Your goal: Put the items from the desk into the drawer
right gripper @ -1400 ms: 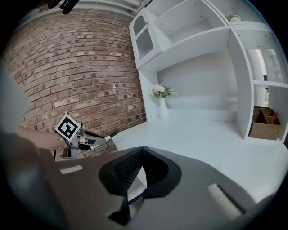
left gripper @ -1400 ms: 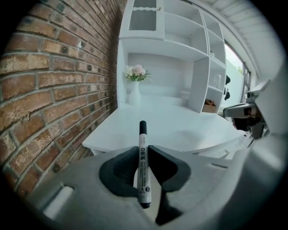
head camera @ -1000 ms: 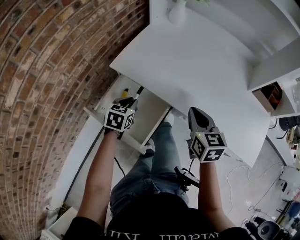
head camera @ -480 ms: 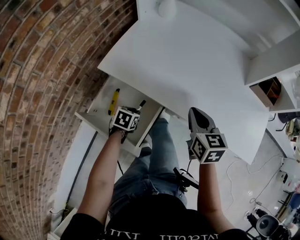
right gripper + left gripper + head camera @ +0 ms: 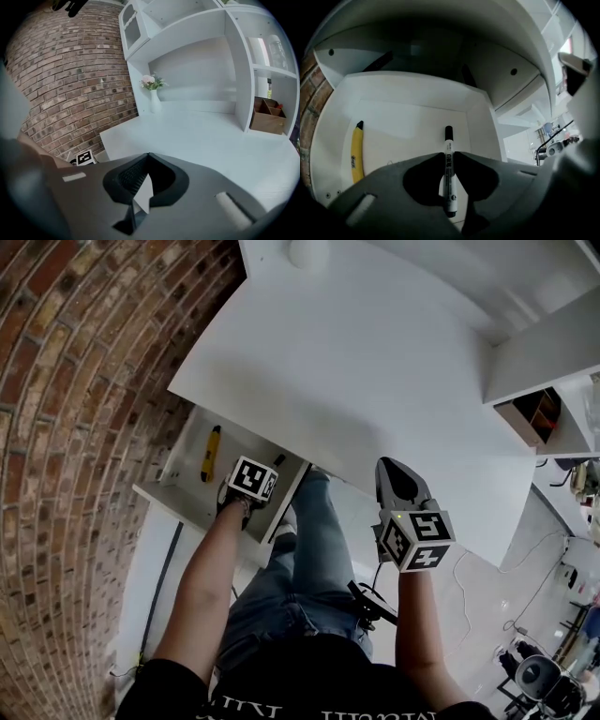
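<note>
The white desk (image 5: 356,381) carries one vase (image 5: 153,104), whose flowers show only in the right gripper view. The open drawer (image 5: 408,117) holds one yellow tool (image 5: 357,152). Two grippers: the right gripper (image 5: 148,157) has its jaws together on nothing. The left gripper (image 5: 449,159), inside the drawer, is clamped on one black-capped marker (image 5: 448,140), a grip the head view hides

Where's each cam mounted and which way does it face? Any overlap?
Head view: on the head, steeply down at desk and open drawer; forearms, legs, left gripper, right gripper show.
Left gripper view: on that gripper, into the drawer; jaws shut on a marker.
Right gripper view: on that gripper, across the desk toward a vase; jaws shut, empty.
Shared: head and left gripper views both show the drawer's yellow item.
</note>
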`<action>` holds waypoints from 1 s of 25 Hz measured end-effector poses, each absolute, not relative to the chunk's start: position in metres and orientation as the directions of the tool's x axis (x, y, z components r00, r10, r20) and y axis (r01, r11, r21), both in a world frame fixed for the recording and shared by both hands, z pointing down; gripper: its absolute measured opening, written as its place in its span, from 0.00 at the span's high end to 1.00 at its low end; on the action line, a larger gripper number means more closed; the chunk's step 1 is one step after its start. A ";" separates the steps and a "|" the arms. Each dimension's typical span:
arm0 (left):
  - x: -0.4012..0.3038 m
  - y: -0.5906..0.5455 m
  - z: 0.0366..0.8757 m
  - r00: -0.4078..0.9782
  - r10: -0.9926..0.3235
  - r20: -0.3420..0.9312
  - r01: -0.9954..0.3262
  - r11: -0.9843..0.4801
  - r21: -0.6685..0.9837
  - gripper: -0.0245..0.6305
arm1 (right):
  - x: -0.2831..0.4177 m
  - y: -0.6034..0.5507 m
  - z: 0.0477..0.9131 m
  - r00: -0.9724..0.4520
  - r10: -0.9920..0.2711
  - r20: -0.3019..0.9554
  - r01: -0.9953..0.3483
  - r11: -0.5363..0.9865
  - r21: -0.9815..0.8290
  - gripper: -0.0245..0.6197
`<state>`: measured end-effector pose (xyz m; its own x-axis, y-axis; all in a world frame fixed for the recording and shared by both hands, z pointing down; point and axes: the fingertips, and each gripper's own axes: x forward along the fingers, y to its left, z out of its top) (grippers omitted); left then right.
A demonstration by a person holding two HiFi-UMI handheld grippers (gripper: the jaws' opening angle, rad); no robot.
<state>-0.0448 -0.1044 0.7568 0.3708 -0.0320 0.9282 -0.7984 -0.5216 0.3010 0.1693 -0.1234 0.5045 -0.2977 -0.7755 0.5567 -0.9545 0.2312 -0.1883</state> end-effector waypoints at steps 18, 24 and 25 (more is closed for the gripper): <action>-0.045 -0.100 0.754 0.391 -0.036 0.920 -0.800 -0.507 0.321 0.74 | 0.160 -0.117 0.498 -0.304 -0.776 0.553 -0.953 0.246 -0.179 0.95; -0.055 -0.121 0.700 0.455 -0.198 0.868 -0.811 -0.496 0.312 0.74 | 0.143 -0.106 0.479 -0.318 -0.793 0.519 -0.948 0.264 -0.177 0.95; -0.058 -0.123 0.690 0.460 -0.225 0.859 -0.813 -0.496 0.305 0.74 | 0.140 -0.104 0.475 -0.322 -0.795 0.514 -0.947 0.269 -0.178 0.95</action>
<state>-0.0581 -0.1233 0.6902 0.4597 -0.2249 0.8591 -0.8129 -0.4962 0.3050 0.1395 -0.1042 0.4749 -0.3220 -0.7953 0.5135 -0.9467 0.2685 -0.1778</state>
